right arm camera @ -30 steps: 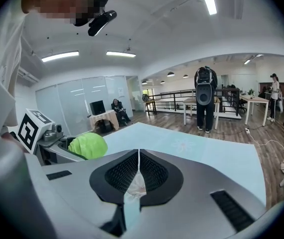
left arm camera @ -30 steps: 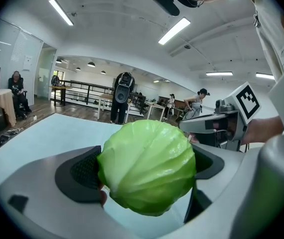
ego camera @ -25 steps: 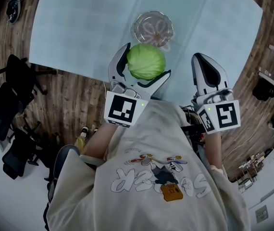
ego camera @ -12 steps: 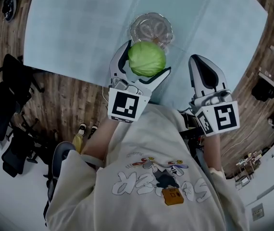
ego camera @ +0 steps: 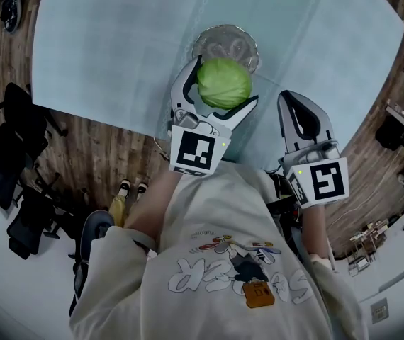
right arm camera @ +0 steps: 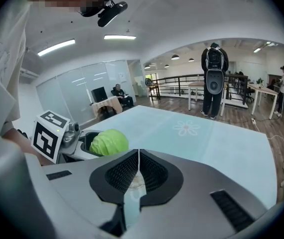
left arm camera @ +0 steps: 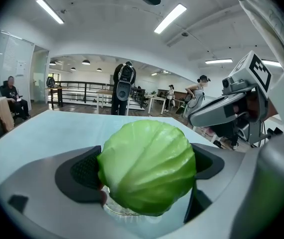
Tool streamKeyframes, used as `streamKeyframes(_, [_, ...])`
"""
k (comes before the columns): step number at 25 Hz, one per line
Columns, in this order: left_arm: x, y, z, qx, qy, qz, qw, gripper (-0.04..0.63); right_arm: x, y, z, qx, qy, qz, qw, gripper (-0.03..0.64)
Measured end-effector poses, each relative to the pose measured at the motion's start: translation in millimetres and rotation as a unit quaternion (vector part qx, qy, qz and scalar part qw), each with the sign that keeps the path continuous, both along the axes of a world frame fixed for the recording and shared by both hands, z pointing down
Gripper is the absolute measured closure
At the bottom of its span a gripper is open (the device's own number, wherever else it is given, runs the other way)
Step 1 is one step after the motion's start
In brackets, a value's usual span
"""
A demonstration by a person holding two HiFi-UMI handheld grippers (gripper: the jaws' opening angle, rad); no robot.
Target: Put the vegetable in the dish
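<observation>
While the left gripper clamps the cabbage across its middle, up over the near rim of the glass dish, the right gripper hangs closed, empty. Cabbage looks round, firm, waxy and probably slippery, so gripping its widest girth suits.

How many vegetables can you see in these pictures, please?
1. A green cabbage is clamped between the jaws of the left gripper, held over the near part of the clear dish. The right gripper is shut and empty. Nothing else looks like a vegetable.
</observation>
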State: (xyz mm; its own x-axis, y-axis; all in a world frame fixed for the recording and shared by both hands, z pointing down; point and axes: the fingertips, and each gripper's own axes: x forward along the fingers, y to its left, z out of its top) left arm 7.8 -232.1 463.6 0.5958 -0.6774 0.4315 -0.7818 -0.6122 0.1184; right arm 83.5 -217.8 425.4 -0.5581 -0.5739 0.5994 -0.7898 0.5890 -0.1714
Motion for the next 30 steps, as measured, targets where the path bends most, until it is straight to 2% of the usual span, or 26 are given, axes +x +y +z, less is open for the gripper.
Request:
streamKeyframes(23, [6, -33, 85, -0.079, -0.046, 0.005, 0.9958, 0.052, 10, -19, 60, -0.078, -0.033, 0.037, 0.996, 0.588])
streamKeyframes(30, [4, -29, 108, -0.101, -0.078, 0.004, 0.9918, 0.052, 10, -23, 67, -0.09, -0.037, 0.04, 0.994, 0.588])
